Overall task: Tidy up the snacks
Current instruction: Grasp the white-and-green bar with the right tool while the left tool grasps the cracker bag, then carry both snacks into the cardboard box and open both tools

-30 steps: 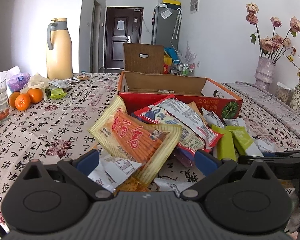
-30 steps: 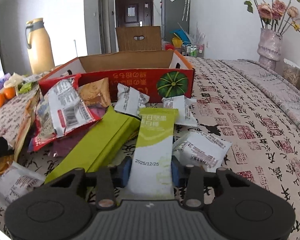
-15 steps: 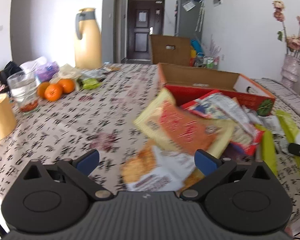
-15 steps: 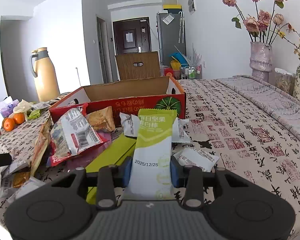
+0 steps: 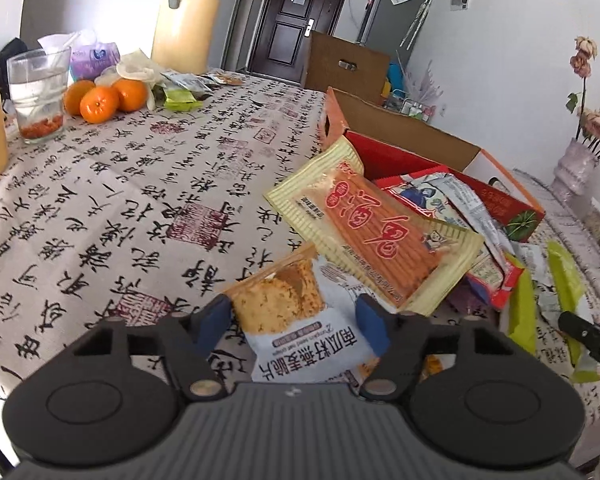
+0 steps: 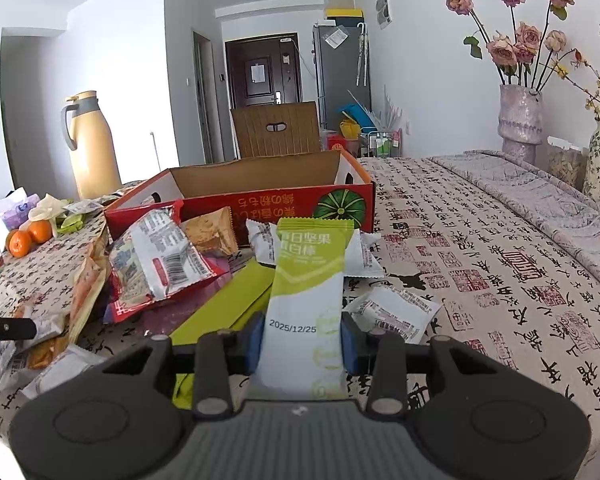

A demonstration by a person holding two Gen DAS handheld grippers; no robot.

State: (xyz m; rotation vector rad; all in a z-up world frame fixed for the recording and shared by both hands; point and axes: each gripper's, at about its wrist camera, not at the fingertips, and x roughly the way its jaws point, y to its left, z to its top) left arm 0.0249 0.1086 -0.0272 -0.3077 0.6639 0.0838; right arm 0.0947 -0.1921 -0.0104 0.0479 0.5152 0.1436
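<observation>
1. Left gripper (image 5: 294,320): jaws half open and closing around a white cracker packet (image 5: 300,332); blue pads close beside its edges, contact not clear.
2. Right gripper (image 6: 303,338): clamped narrow on a green-and-white nut bar (image 6: 308,300), lifted upright.
3. Beyond the tongs: loose snack heap (image 6: 160,264) on the tablecloth (image 5: 140,200), against the near wall of the red box (image 6: 260,196) mid-table.
4. Oranges (image 5: 100,100) near the left edge.

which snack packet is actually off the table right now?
The green-and-white nut bar packet, stamped 2025/12/25: the right gripper clamps it upright. The other packets, including a second green bar, lie on the tablecloth.
</observation>
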